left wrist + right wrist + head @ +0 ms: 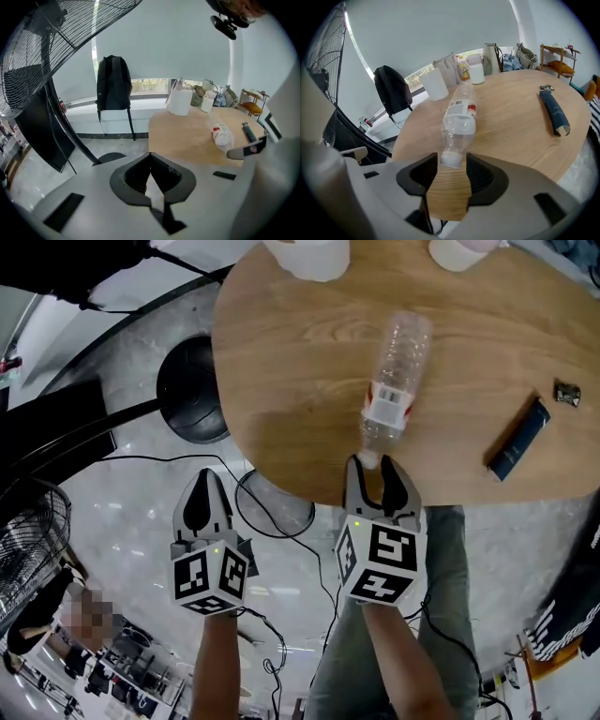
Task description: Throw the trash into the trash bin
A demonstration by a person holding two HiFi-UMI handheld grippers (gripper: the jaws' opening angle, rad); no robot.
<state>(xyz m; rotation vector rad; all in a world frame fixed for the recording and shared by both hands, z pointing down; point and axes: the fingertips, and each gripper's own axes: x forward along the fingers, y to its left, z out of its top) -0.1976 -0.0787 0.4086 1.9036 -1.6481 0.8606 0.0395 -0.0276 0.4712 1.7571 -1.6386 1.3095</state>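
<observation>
- Right gripper: I see its jaws wide apart, with the cap end of the plastic bottle between the tips.
- Bottle: lies on its side on the wooden table, stretching straight ahead of this claw.
- Left gripper: jaw tips meet, just left of the right claw.

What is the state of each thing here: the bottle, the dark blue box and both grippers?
plastic bottle: lying on its side on the table, cap on, looks empty.
dark blue box: lying flat on the table, apart from the bottle.
right gripper: open, bottle cap between its jaw tips, not pressed.
left gripper: shut, empty, beside the table.
</observation>
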